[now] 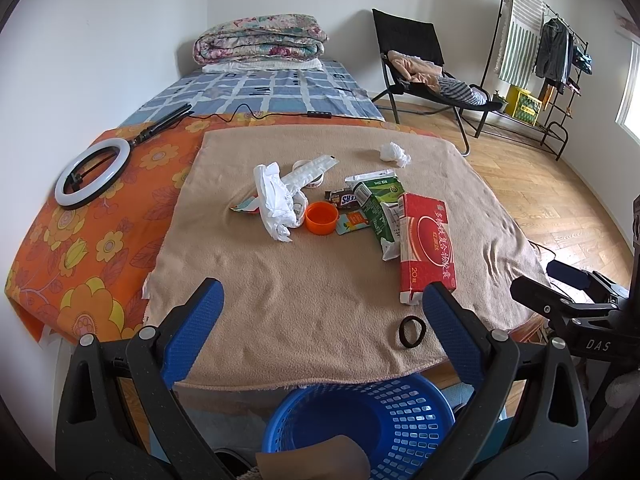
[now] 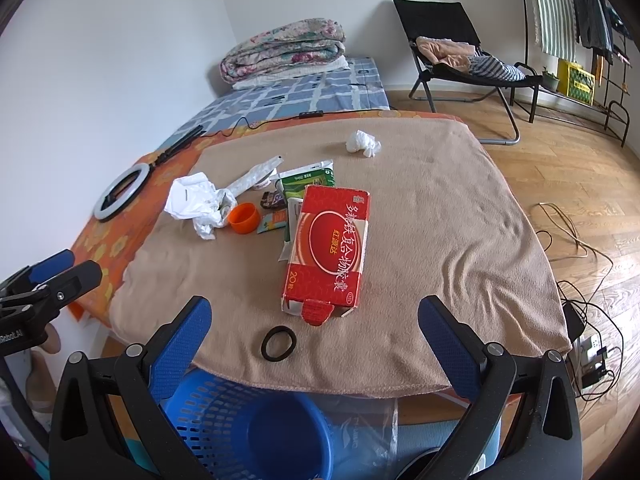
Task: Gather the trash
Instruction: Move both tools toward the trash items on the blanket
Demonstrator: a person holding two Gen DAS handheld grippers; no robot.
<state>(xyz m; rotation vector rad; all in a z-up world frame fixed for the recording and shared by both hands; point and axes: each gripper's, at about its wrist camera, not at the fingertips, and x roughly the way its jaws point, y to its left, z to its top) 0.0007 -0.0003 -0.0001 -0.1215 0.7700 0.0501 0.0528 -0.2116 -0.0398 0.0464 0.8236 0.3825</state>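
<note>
Basket (image 1: 360, 420) below looks empty; both my grippers (image 1: 320, 316) (image 2: 316, 320) gape wide, holding nothing; box (image 2: 326, 248), carton (image 1: 376, 208), tissues all uncollected

The cloth (image 1: 304, 300) ahead of the fingers is plain tan. On it lie a red box (image 2: 326, 246) with white writing, a green carton (image 1: 378, 210), an orange cap (image 1: 321, 218), white crumpled paper (image 1: 394, 153) and a black ring (image 2: 279, 343). Below the fingers is a blue basket (image 1: 360, 424) with little holes. Off to the left, the sheet (image 1: 80, 256) is orange with yellow flowers. Far ahead, the bed cover (image 1: 280, 92) has blue and white squares.
</note>
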